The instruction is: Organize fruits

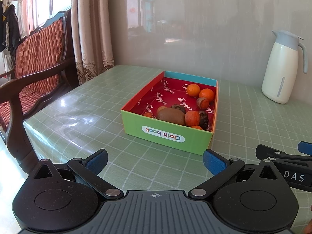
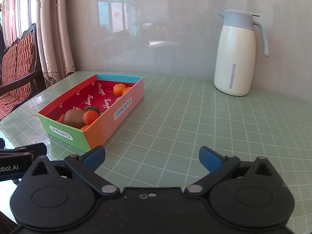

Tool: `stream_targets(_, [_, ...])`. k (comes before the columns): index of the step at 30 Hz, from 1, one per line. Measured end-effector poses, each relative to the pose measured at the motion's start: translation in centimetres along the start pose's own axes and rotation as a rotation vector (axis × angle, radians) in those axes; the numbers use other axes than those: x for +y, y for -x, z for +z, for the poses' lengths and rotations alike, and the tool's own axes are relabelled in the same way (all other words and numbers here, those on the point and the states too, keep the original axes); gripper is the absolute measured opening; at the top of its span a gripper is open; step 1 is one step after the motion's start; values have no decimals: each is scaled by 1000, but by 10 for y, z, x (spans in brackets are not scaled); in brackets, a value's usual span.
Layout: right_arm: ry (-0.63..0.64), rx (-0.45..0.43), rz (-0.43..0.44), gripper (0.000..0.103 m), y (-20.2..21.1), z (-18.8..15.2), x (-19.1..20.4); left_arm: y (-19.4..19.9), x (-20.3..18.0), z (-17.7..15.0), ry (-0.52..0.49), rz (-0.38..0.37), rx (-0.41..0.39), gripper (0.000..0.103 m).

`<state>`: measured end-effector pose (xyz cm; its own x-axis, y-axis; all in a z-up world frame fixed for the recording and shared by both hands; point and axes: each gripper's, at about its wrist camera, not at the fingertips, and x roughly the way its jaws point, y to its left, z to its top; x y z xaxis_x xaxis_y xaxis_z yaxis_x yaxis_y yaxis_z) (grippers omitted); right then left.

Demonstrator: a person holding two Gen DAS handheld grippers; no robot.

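Left wrist: green checked tablecloth, chair, curtain.

One box on the table. Inside it: one brown kiwi; two whole oranges at the far end; at least four more orange-coloured pieces, exact count unclear; about three dark brown fruits, kind not clear. One jug. Two claws: left claw, right claw.

A multicoloured cardboard box sits at mid-frame on the green checked tablecloth, holding orange and brown fruits, with a cream thermos jug upper right and a red-cushioned wooden bench at left.
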<state>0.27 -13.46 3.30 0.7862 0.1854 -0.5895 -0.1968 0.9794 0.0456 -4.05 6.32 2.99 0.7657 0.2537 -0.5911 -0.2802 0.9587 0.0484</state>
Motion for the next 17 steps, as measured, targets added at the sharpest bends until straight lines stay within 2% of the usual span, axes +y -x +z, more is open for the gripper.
stream_targets(7, [-4, -7, 4, 103, 1, 2, -1, -3, -2, 1, -8, -35, 12, 103])
stream_targets(14, [-5, -15, -1, 103, 2, 4, -3, 1, -6, 4, -12, -80, -37, 103])
stream_targets(17, [-4, -17, -7, 103, 2, 4, -5, 0, -8, 8, -15, -60, -39, 103])
